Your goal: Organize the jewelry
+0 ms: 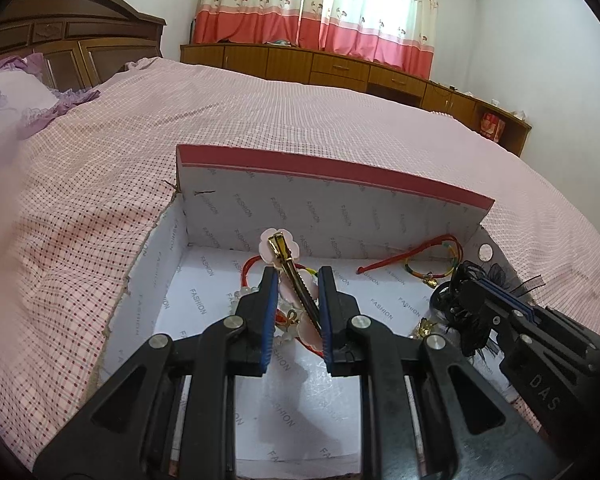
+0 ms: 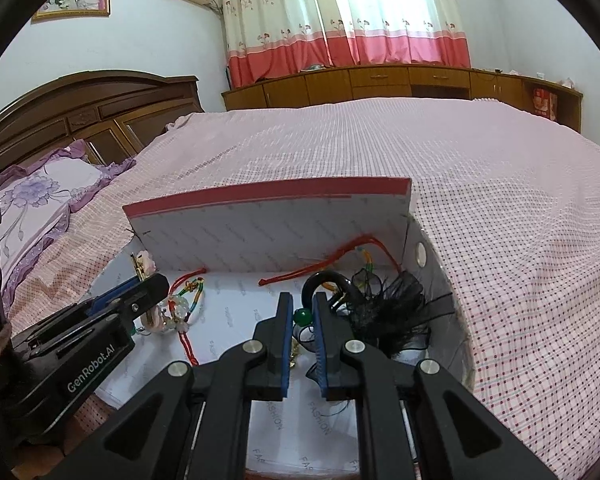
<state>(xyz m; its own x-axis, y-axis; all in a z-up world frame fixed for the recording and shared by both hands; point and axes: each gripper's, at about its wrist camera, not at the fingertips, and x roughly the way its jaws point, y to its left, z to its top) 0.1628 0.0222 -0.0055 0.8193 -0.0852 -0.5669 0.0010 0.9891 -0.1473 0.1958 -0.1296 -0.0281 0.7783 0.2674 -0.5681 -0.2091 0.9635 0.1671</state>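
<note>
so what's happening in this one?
A person with two handheld tongs is sorting jewelry in an open shoebox on a bed. The left tongs are closed on a gold hair clip with a pink flower, held above a beaded bracelet. The right tongs reach into the box's right side, by a black feathered hairpiece; their jaws are narrow around a green bead, grip unclear.
</note>
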